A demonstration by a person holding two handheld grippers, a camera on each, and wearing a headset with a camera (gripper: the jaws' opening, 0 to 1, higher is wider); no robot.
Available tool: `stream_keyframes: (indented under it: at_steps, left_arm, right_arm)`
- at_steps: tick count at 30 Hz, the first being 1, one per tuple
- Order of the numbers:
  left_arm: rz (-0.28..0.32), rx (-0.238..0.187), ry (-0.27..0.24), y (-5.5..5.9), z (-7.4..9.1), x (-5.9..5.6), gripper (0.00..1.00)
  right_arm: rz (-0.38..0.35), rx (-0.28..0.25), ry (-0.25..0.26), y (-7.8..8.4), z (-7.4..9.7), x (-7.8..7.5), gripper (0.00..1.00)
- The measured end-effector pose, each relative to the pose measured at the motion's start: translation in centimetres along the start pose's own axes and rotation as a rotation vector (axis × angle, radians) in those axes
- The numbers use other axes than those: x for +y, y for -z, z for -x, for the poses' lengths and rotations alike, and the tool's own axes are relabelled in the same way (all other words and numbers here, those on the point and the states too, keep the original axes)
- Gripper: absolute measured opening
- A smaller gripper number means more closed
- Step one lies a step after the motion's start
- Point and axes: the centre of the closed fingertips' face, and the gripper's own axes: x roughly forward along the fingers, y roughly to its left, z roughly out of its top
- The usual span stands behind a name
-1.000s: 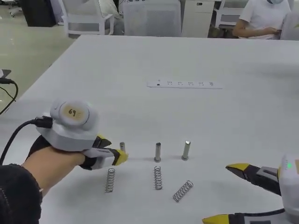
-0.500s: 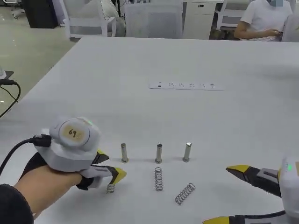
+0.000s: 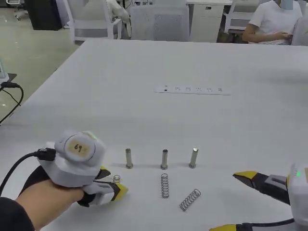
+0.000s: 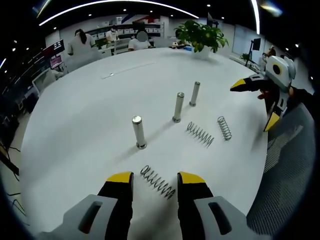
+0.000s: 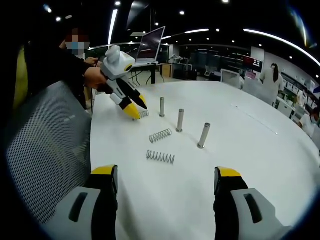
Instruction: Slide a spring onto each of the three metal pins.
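Pins stand upright in a row low in the head view: left pin (image 3: 128, 158), middle pin (image 3: 164, 159), right pin (image 3: 193, 157). All three springs lie flat on the table (image 3: 144, 67), below the row. The left spring (image 3: 116, 179) lies just below the left pin, partly hidden behind the left gripper (image 3: 113, 182) at the lower left. In the left gripper view the jaws are parted and this spring (image 4: 157, 182) lies on the table between the yellow tips, with a gap on each side. The middle spring (image 3: 164, 186) lies below the middle pin, roughly in line with it. The right spring (image 3: 190, 199) lies slanted, below the right pin. The right gripper (image 3: 231, 201) sits at the lower right of the frame, well apart from the springs. Its jaws are spread wide and hold nothing. A power strip (image 3: 192, 89) lies farther up the table.
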Motion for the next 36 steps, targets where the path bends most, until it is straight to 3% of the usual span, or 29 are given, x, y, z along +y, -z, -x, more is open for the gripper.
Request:
stream_keyframes:
  at_steps: [10, 15, 22, 29, 36]
  left_arm:
    - [-0.028, 0.031, -0.013, 0.8, 0.0, 0.1, 0.29]
    - [-0.032, 0.042, -0.027, 1.5, 0.4, 0.9, 0.28]
    - [-0.010, 0.035, -0.049, 2.2, 1.1, 1.8, 0.28]
    - [-0.031, 0.036, -0.068, 2.5, 1.4, 2.3, 0.26]
    - [-0.044, 0.022, -0.054, 2.4, 1.5, 2.2, 0.16]
  right_arm:
    - [-0.004, 0.003, 0.000, 0.1, 0.0, 0.0, 0.78]
    - [-0.004, 0.004, -0.003, 0.1, 0.0, 0.1, 0.78]
    - [-0.003, 0.009, -0.010, 0.2, -0.2, 0.2, 0.78]
    - [-0.004, 0.010, -0.010, 0.2, -0.2, 0.2, 0.78]
    - [-0.006, 0.008, -0.010, 0.2, -0.2, 0.2, 0.78]
